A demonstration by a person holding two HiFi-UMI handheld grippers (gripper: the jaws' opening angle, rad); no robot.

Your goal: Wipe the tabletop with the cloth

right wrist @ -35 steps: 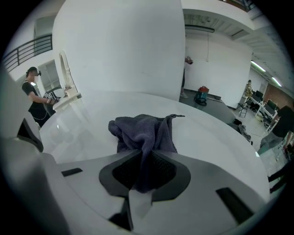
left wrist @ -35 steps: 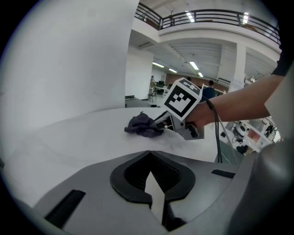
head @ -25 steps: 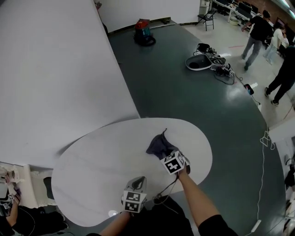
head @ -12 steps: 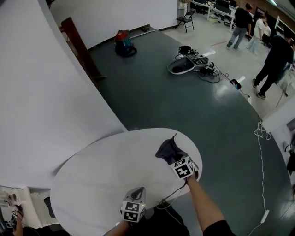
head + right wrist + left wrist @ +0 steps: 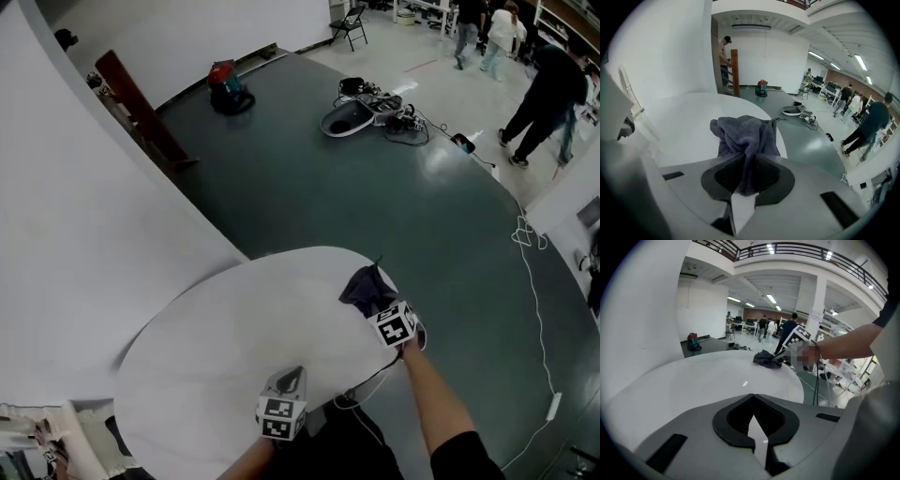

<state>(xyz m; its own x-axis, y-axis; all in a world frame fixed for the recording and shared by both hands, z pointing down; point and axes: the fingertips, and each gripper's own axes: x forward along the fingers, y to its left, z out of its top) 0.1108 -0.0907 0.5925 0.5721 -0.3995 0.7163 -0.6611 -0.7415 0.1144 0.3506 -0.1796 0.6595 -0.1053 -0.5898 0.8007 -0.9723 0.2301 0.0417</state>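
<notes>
While the left tongs (image 5: 289, 377) are closed, the right tongs (image 5: 378, 302) clamp the cloth (image 5: 362, 283).

one grey cloth (image 5: 366, 285), one white tabletop (image 5: 230, 328), one folding chair (image 5: 349, 22) and two hand-held grippers (image 5: 287, 377) (image 5: 379, 303).

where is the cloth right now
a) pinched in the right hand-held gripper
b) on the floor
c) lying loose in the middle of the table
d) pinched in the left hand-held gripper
a: the right gripper view shows the cloth clamped between the jaws of the right hand-held gripper, resting on the table near its edge.
</notes>
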